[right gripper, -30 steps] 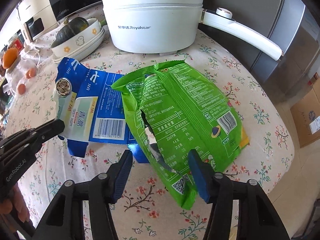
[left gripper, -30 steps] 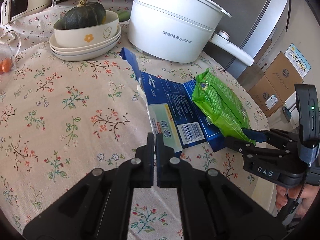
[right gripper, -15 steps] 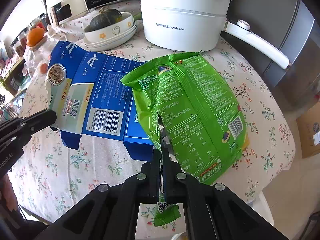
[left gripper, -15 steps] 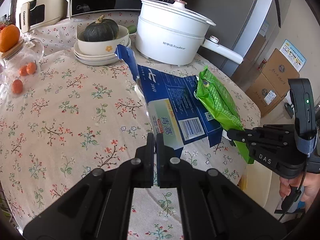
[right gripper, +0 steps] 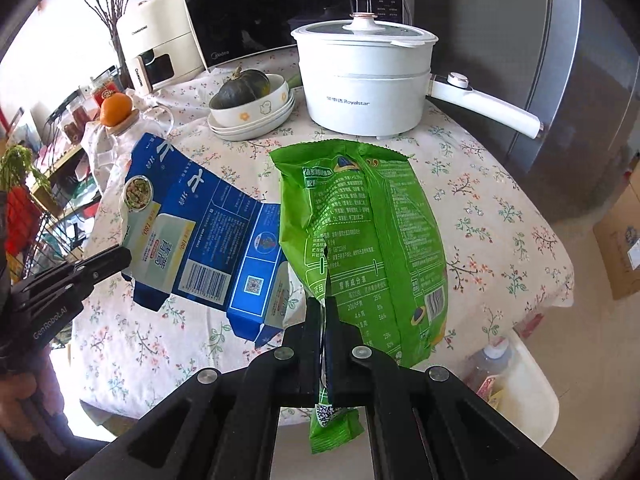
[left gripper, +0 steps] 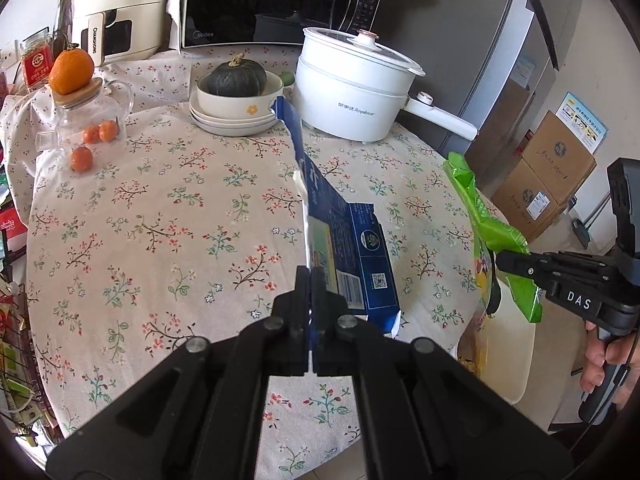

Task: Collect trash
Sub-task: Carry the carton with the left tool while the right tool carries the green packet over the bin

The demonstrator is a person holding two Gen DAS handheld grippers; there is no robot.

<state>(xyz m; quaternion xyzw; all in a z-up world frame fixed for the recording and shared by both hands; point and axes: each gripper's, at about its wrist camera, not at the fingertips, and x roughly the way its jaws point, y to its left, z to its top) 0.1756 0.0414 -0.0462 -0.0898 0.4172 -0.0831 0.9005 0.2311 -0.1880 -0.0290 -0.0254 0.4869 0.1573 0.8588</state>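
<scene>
A flattened blue carton (left gripper: 352,248) hangs edge-on above the floral tablecloth, pinched at its near edge by my left gripper (left gripper: 310,280), which is shut on it. From the right wrist view the same blue carton (right gripper: 208,232) shows its printed face, with the left gripper (right gripper: 116,258) at its lower left corner. My right gripper (right gripper: 324,312) is shut on the torn lower edge of a green snack bag (right gripper: 372,232), lifted off the table. In the left wrist view the green bag (left gripper: 484,224) hangs at the right from the right gripper (left gripper: 502,258).
A white electric pot (left gripper: 356,92) with a long handle, a bowl holding a dark squash (left gripper: 236,80) on stacked plates, and a glass jar (left gripper: 80,120) with oranges stand at the table's far side. A white bin (right gripper: 516,384) with trash sits below the table's right edge. Cardboard boxes (left gripper: 548,176) stand on the floor.
The right gripper closed on the green bag and lifted it. Both grippers rose and pulled back; the carton and bag came up off the tablecloth.
</scene>
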